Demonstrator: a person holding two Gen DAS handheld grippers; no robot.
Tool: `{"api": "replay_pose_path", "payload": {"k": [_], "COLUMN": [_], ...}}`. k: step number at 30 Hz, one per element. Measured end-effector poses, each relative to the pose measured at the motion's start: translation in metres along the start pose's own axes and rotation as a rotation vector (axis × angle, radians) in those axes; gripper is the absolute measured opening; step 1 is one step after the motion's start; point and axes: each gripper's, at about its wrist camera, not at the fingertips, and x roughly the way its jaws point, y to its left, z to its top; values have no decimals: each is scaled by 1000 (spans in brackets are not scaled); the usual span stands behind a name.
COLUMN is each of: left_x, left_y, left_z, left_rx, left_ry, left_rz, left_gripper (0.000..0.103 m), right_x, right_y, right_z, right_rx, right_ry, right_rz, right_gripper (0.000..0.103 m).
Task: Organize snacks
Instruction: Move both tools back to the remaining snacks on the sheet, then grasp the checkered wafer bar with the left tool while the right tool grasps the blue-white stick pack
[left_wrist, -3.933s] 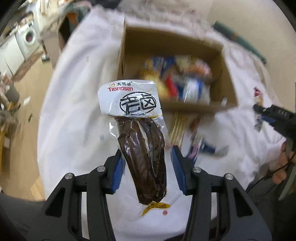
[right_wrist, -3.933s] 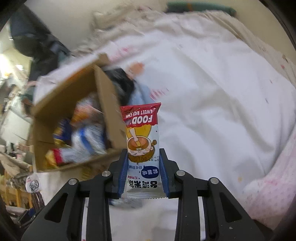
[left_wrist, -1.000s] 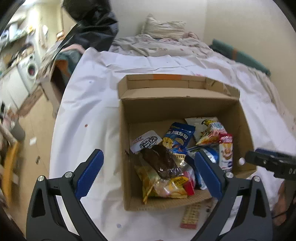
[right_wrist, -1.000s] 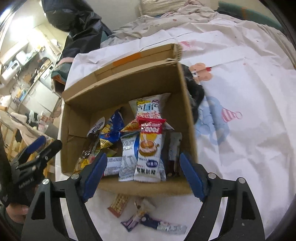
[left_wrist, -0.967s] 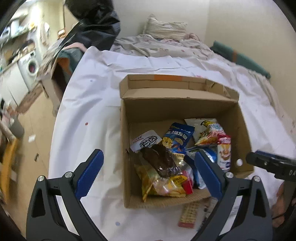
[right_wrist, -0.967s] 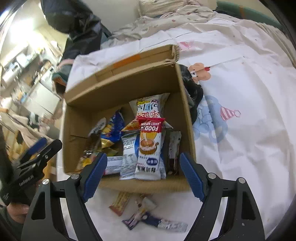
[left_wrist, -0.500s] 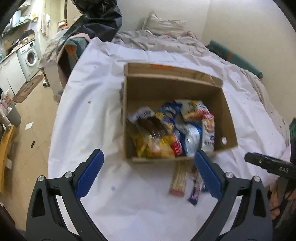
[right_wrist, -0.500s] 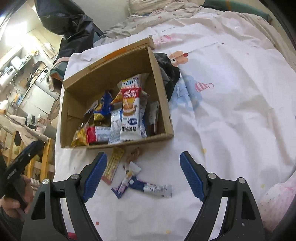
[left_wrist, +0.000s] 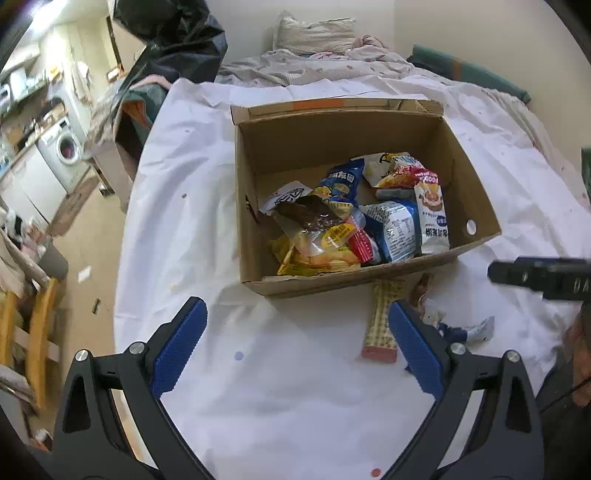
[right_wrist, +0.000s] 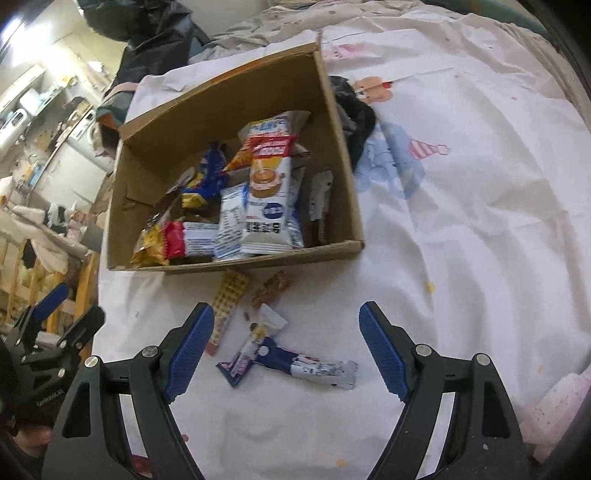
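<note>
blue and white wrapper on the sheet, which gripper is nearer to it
Right. The right gripper frames the blue and white wrapper; the left gripper sits off to its side.

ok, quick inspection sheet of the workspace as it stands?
Surface: white printed bedsheet, wrinkled.
Job's things: brown cardboard box holding snack packets; long waffle-print bar, brown snack piece, blue-and-silver wrapper on the sheet in front of it.
Clutter: black crumpled item beside the box.
Grippers: left gripper and right gripper open, empty.
Cables: nothing seen.
Surroundings: white washing machine, pillow.
</note>
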Motion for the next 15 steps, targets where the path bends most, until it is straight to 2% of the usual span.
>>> {"api": "replay_pose_path", "payload": {"k": [4,6,9,11,13,15], "left_x": [7,-1,-12,-11,-5,0], "left_y": [3,3,-1,1,5,15], "left_z": [7,9,10,11,10,9], "left_rx": [-56,-83,-68,-67,-80,-125], "left_ry": [48,29,-4,-1,33,70], "left_rz": [-5,-5,-8,-9,-15,-29], "left_gripper": [97,97,97,97,97,97], "right_x": [4,9,23,36,52,63], "right_y": [-11,-19,-22,-13,8,31], "right_z": [-1,0,-2,-6,-10,-15], "right_rx": [35,77,97,52,-80,-263], "right_ry": [18,38,102,170,241,265], "right_rz": [-21,-17,-22,-25,-42,-141], "right_gripper": [83,83,83,83,83,83]}}
